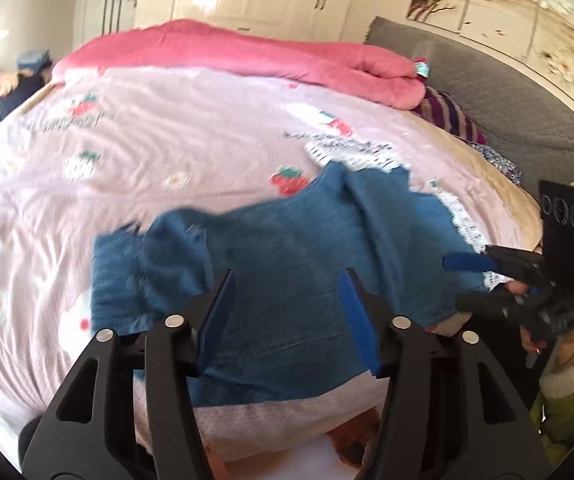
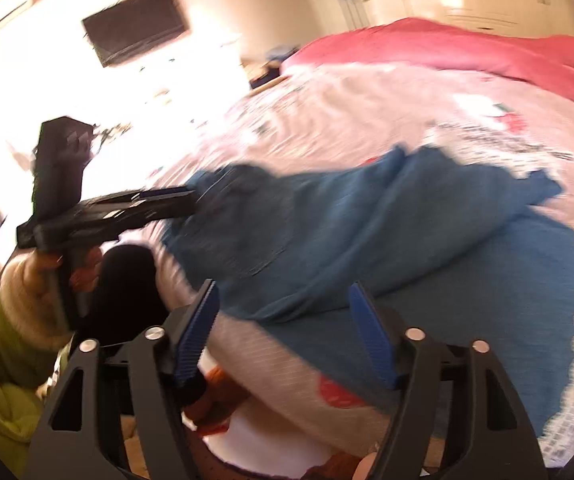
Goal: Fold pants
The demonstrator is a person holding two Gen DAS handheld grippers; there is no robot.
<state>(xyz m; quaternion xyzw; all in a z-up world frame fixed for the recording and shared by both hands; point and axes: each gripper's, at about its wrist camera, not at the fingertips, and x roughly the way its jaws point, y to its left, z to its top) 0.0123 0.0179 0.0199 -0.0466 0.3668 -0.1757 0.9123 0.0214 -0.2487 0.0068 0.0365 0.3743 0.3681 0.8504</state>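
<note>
Where both open tools [image 1: 287, 308] hover, blue pants [image 1: 287, 240] beneath.

Dark printed lettering runs across the pink bedsheet [image 1: 191, 120] beside its strawberry motifs, in both wrist views. Motion blur makes every word illegible. No other text or labels readable.

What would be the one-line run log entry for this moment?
task: fold pants | blue pants: crumpled on bed sheet | left gripper: open, empty | right gripper: open, empty
</note>
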